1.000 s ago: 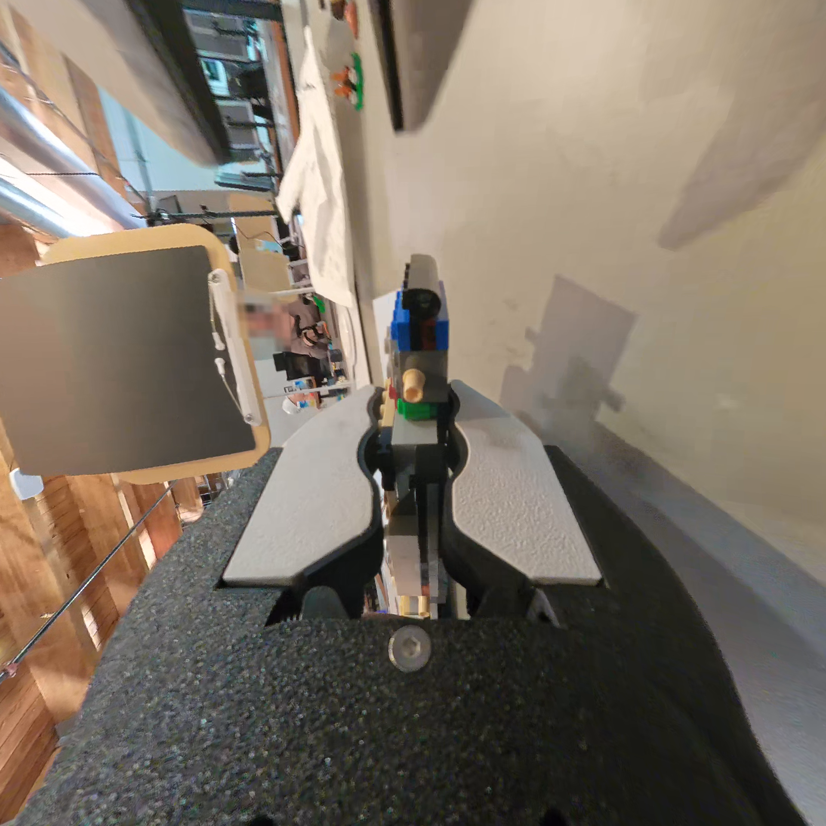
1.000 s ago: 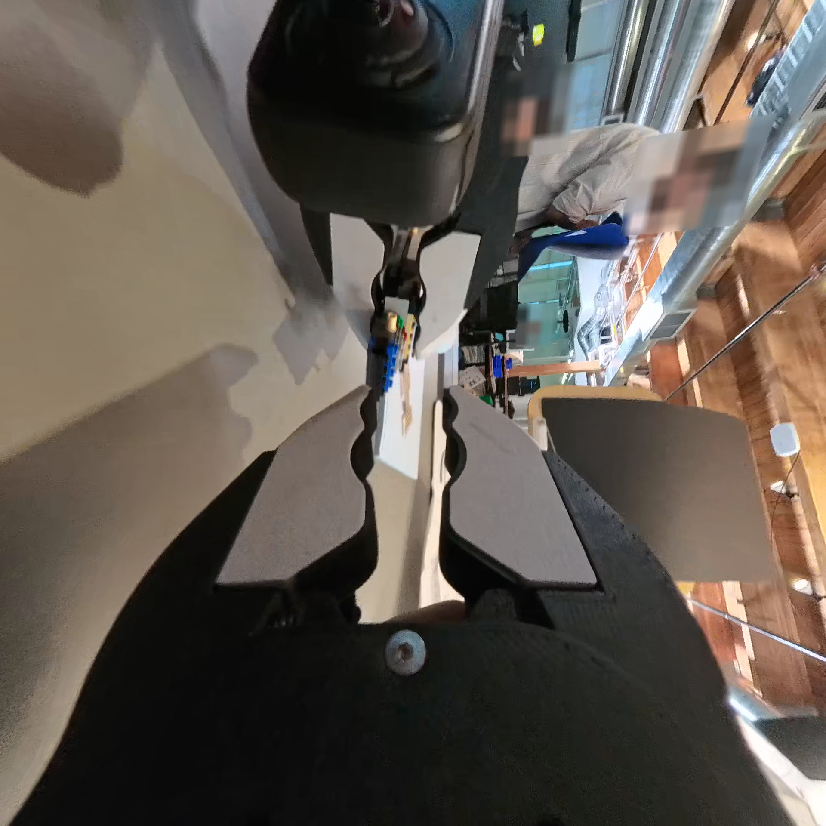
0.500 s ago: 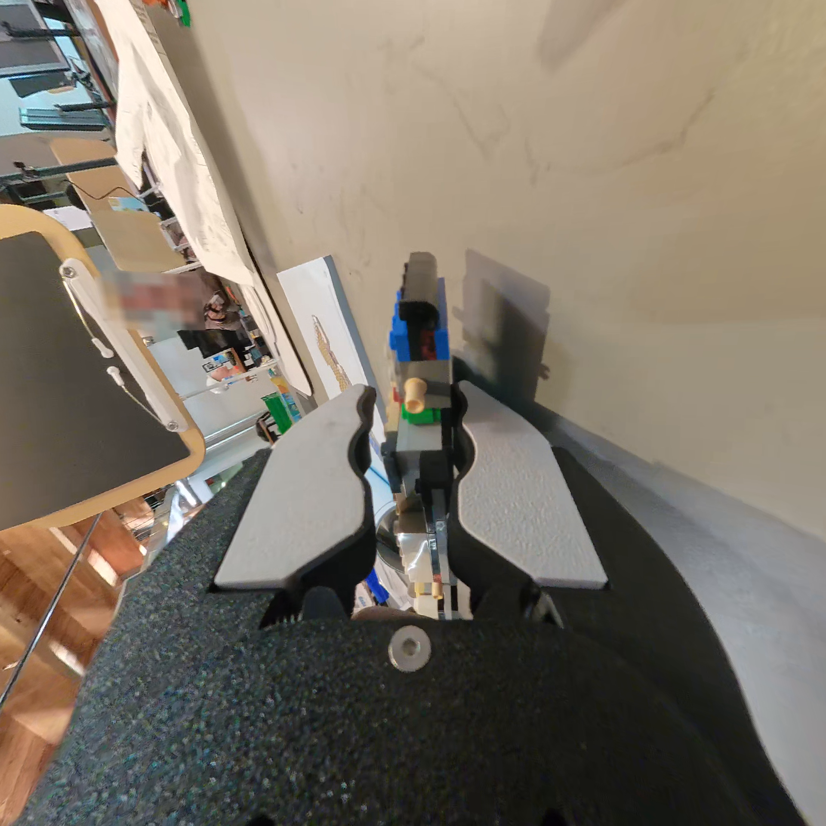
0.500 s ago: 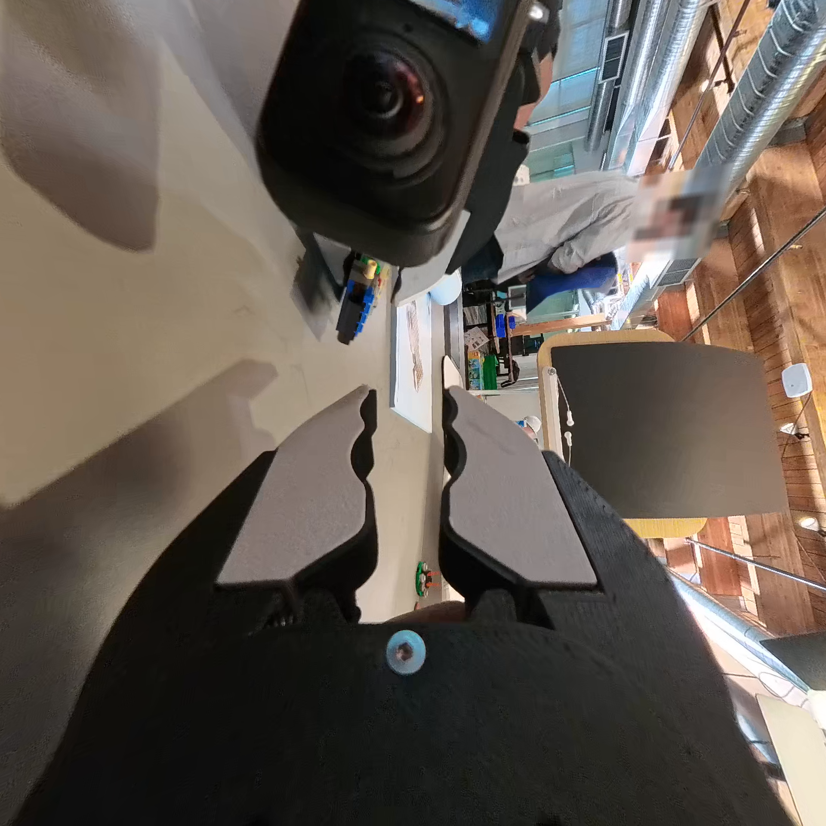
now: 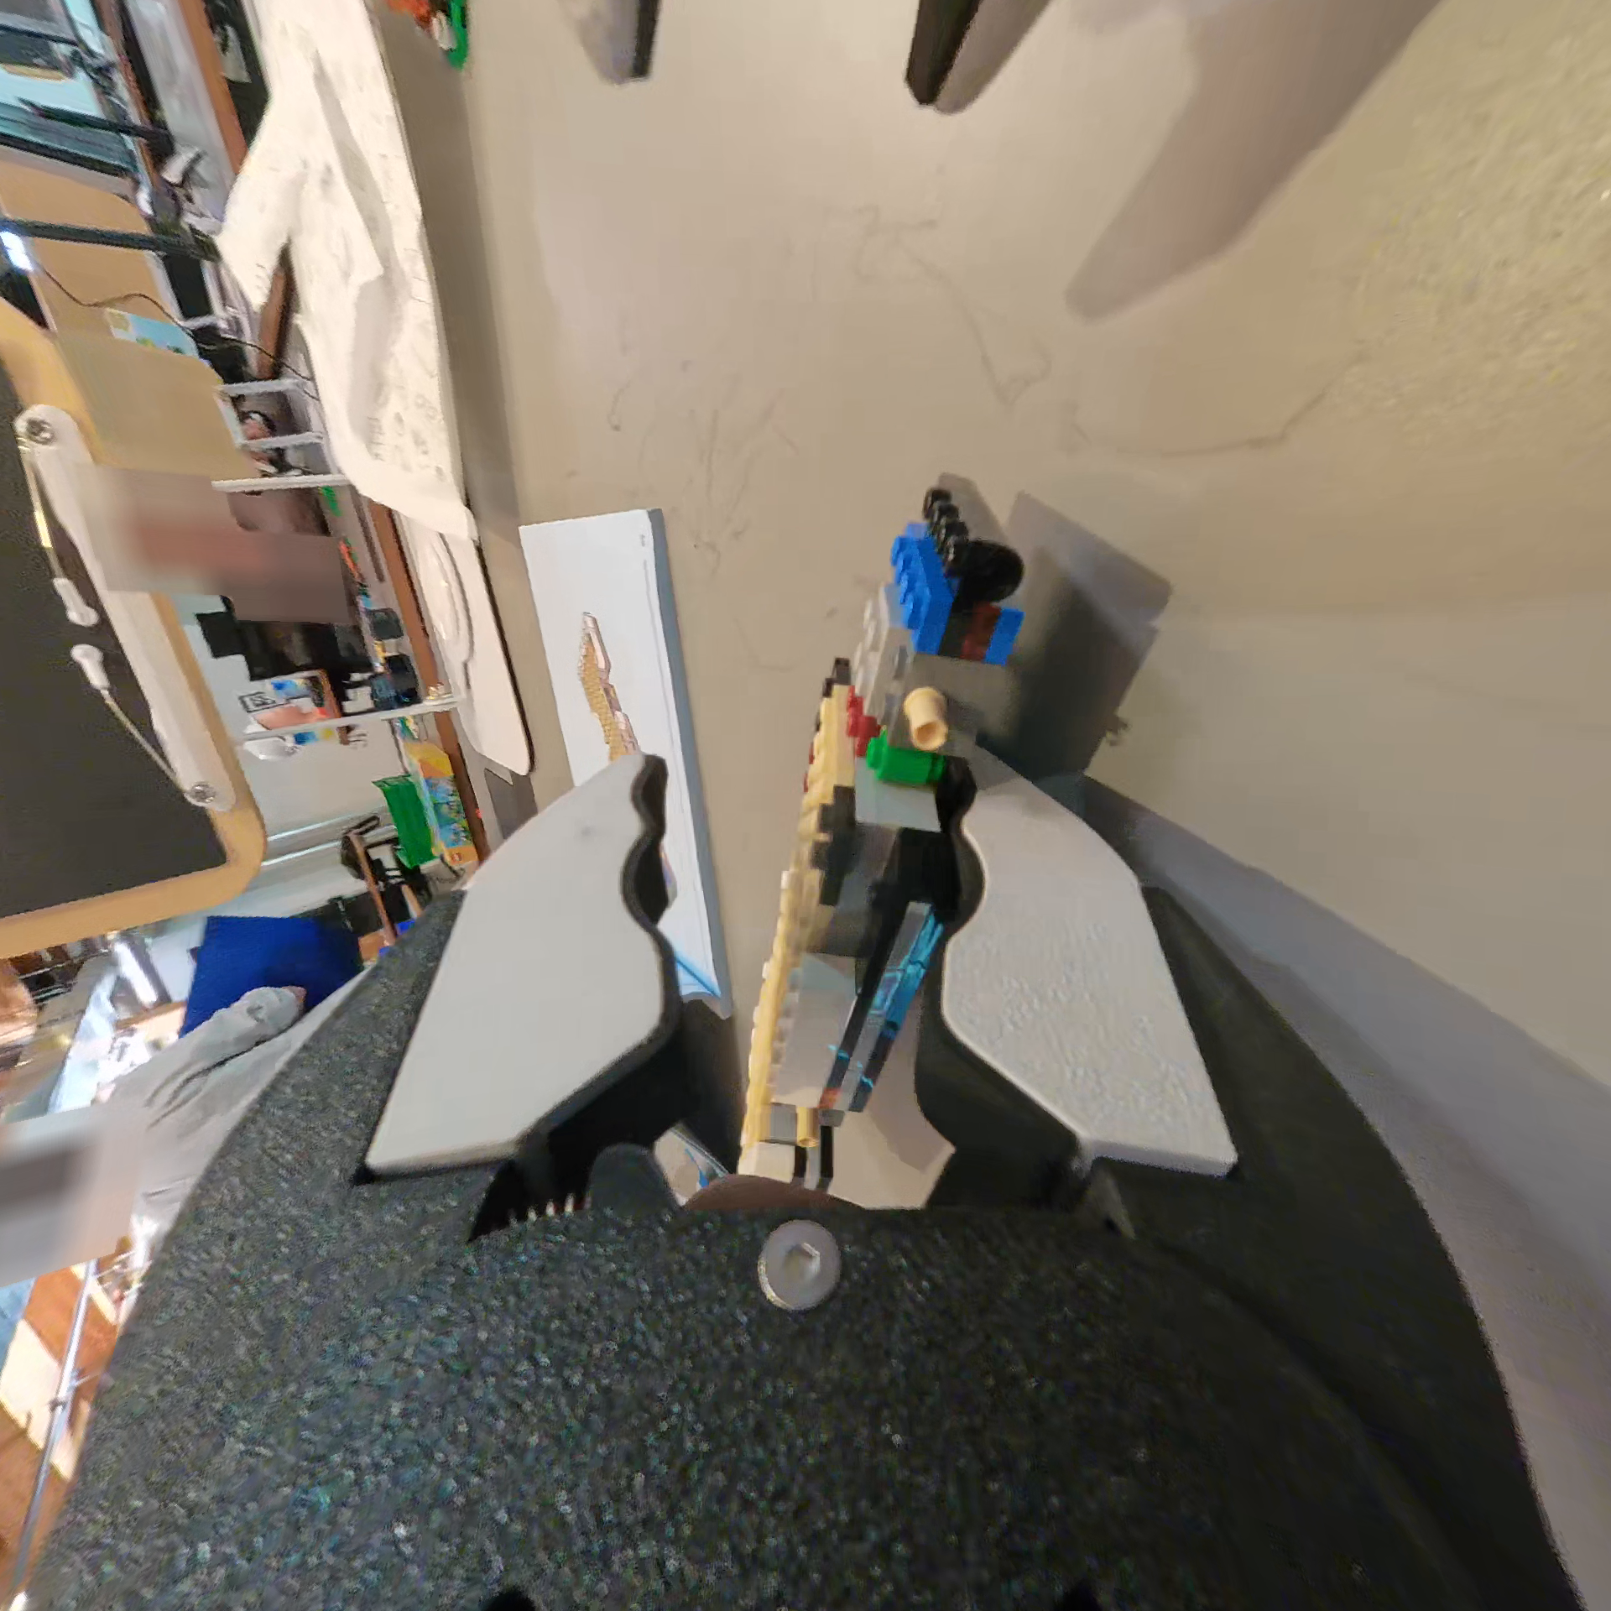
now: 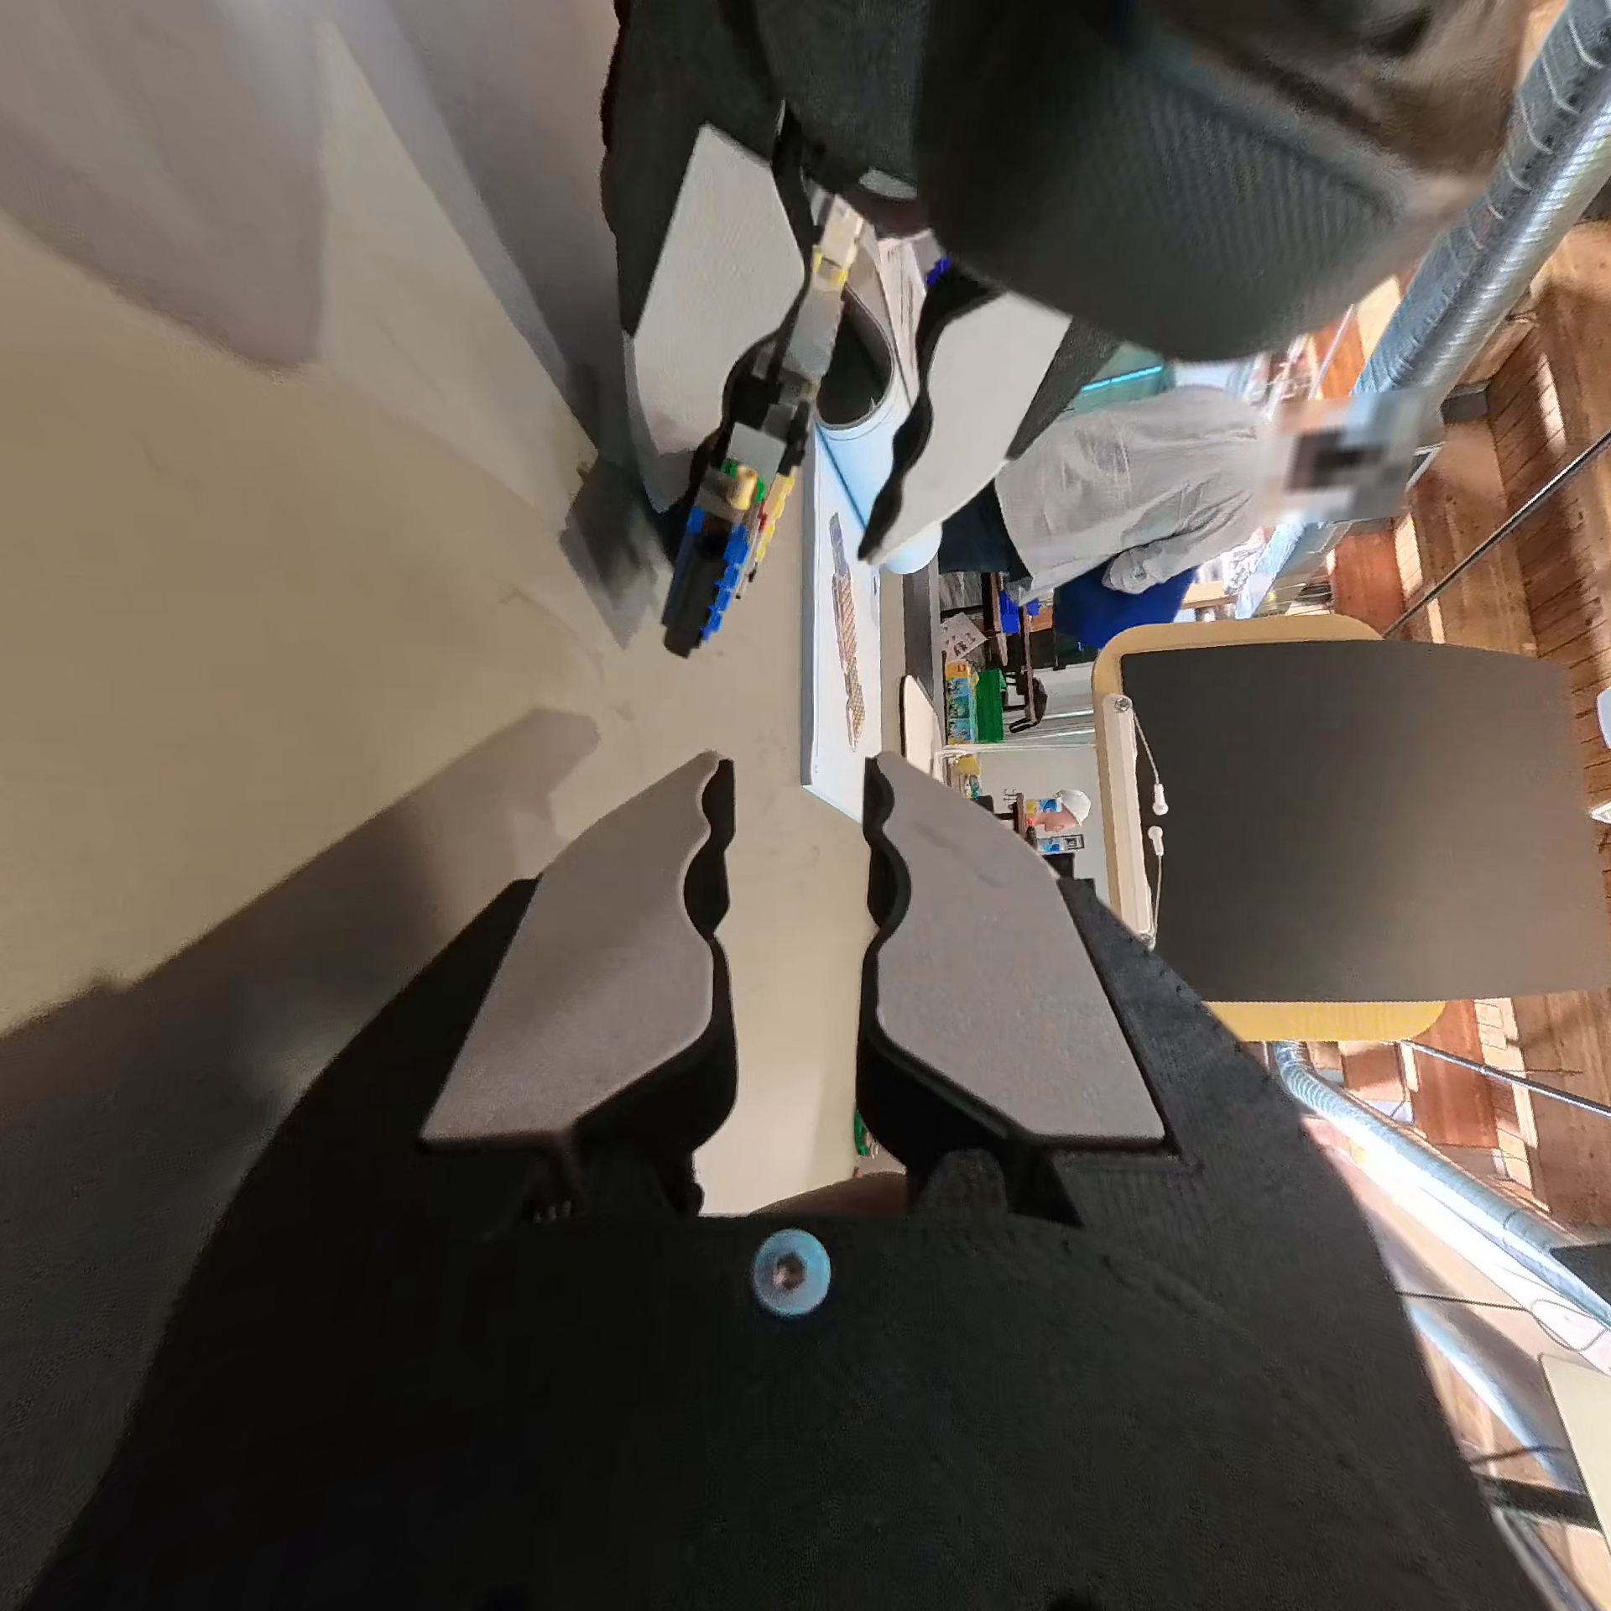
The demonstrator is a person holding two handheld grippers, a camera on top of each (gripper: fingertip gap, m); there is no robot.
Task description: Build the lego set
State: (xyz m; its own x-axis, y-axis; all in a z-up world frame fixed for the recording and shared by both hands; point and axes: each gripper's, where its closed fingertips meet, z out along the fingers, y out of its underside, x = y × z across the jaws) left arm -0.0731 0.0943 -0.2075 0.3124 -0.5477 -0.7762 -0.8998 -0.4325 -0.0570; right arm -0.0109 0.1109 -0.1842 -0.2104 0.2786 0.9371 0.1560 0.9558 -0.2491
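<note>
Two grippers are in play over a smooth beige surface (image 5: 872, 261). The left gripper (image 5: 806, 802) has its pale textured fingers spread wide, and a studded toy-brick model (image 5: 880, 837) stands in the gap: a long, flat assembly of tan, grey, black, blue, red and green plastic bricks, with a small tan peg and a black round piece near its far end. The model leans against this gripper's right finger (image 5: 1072, 976); open space shows between it and the left finger (image 5: 540, 985). From the right wrist view the same model (image 6: 741, 514) juts out ahead of the left gripper's fingers, its dark far end near the surface, with a blocky shadow beside it.

The right gripper (image 6: 798, 771) is parted a little, its wavy-edged grey fingers with nothing but bare surface between them. Just beyond its fingertips lies a flat white booklet (image 6: 841, 662) with a printed picture. To its right stands a chair back (image 6: 1360, 819), dark padded panel in a light wooden frame.
</note>
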